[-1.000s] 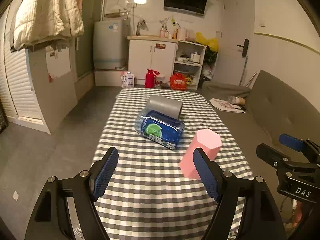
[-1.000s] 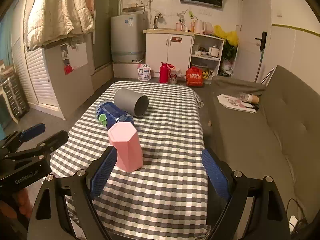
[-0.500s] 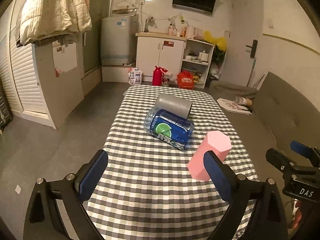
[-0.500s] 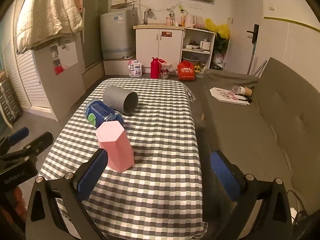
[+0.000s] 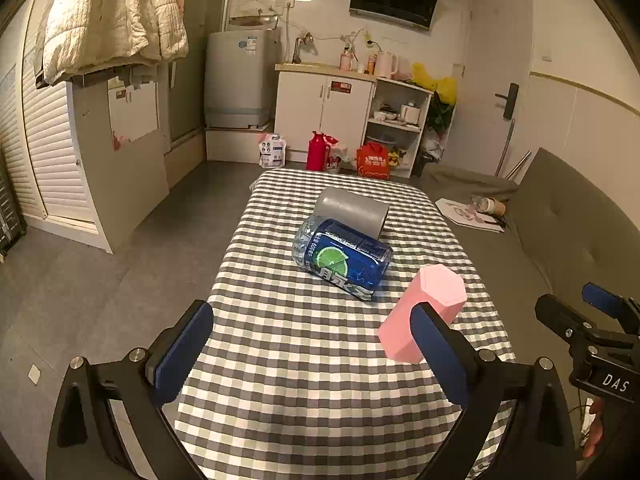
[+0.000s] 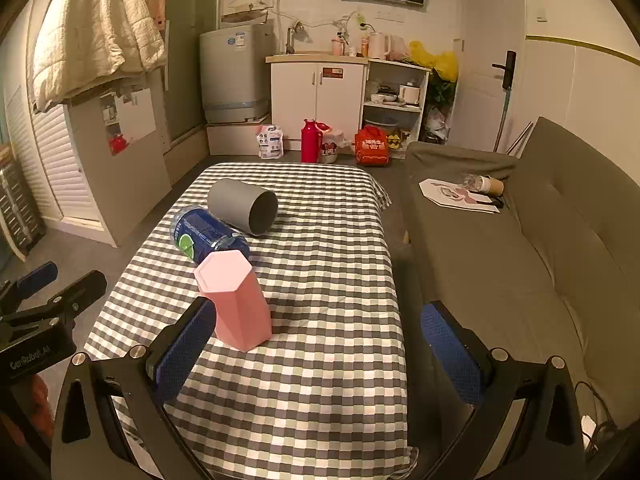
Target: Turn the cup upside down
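Pink hexagonal cup (image 6: pixel 236 300) stands on the checked tablecloth (image 6: pixel 320 352), closed flat end up, near right of the blue bottle (image 5: pixel 344 260) — grey tumbler (image 6: pixel 244 206) lies farther back. Left gripper (image 5: pixel 312 354) and right gripper (image 6: pixel 320 352) both spread wide, holding nothing.

Both wrist cameras look forward and down along their open fingers from the checkered table's (image 5: pixel 280 352) near end, the left (image 5: pixel 308 354) beside the right (image 6: pixel 318 346), sharing the pink cup (image 6: pixel 236 300), bottle (image 5: pixel 344 258) and far kitchen.
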